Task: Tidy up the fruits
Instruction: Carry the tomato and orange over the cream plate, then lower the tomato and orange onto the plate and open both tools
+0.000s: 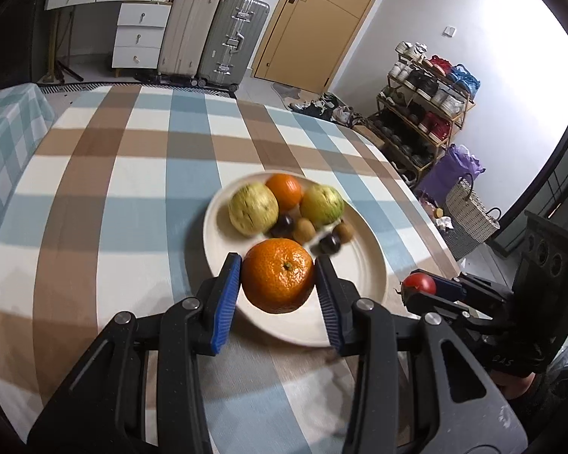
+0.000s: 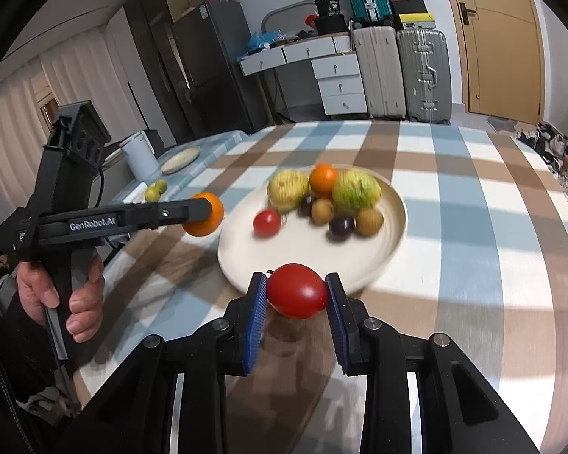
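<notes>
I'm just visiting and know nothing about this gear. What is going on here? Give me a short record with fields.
Setting: table with a checked cloth
Plate: cream, round, holding mixed fruit
On the plate: two green-yellow fruits, an orange, small brown and dark fruits, a red tomato
Left gripper: clamped on a large orange
Right gripper: clamped on a red tomato
Who holds the tools: a person, one hand visible on the left handle
Off the plate: two small green fruits farther along the table

Daylight bands across bench (image 1: pixel 132 174), brightest toward 3 o'clock. Plate (image 2: pixel 394 223) fruit motion-blurred. Fisheye bends edges; corners black.
</notes>
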